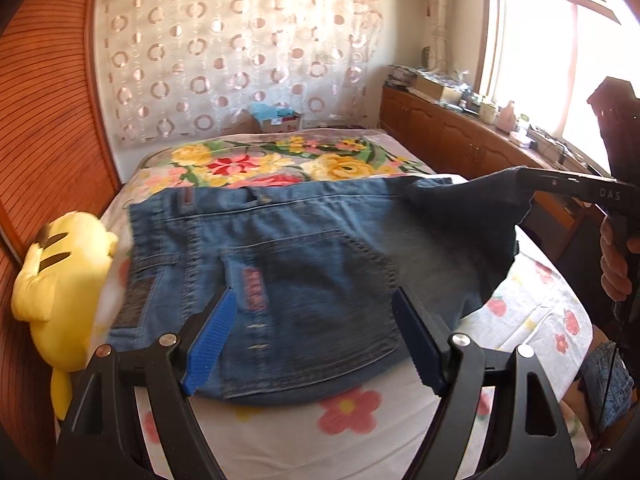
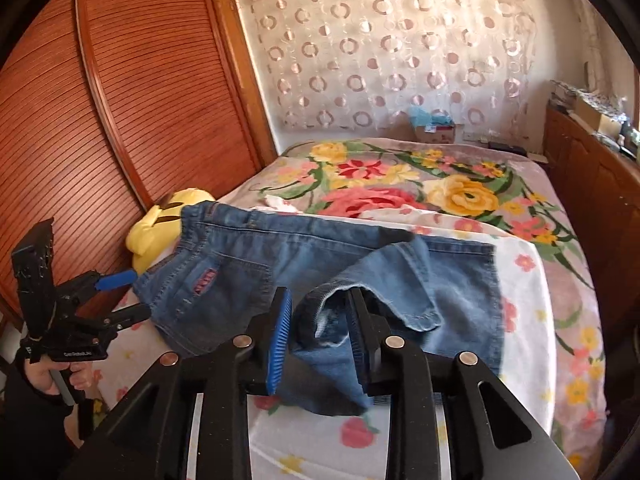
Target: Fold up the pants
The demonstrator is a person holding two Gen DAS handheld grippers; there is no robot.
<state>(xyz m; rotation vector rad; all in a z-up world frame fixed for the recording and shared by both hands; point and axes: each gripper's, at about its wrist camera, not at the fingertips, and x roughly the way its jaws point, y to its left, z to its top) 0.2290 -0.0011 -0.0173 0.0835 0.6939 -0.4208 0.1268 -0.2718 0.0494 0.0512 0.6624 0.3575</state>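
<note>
Blue jeans (image 1: 280,264) (image 2: 248,264) lie flat on the bed, waistband toward the far side and a back pocket facing up. My left gripper (image 1: 315,294) (image 2: 132,296) hovers open and wide over their near edge, with nothing between its fingers. One leg end (image 1: 472,208) is lifted off the bed to the right. Its cuff (image 2: 328,320) sits loose and unflattened between the jaws of my right gripper (image 2: 320,294) (image 1: 528,180), draped against the right finger. The pads stand apart and do not squeeze it.
A yellow plush toy (image 1: 60,264) (image 2: 160,220) lies at the bed's left edge beside the slatted wooden wardrobe (image 2: 140,100). A floral blanket (image 2: 460,196) covers the far half. A cluttered wooden cabinet (image 1: 460,128) runs along the right. A cardboard box (image 2: 436,130) stands beyond the bed.
</note>
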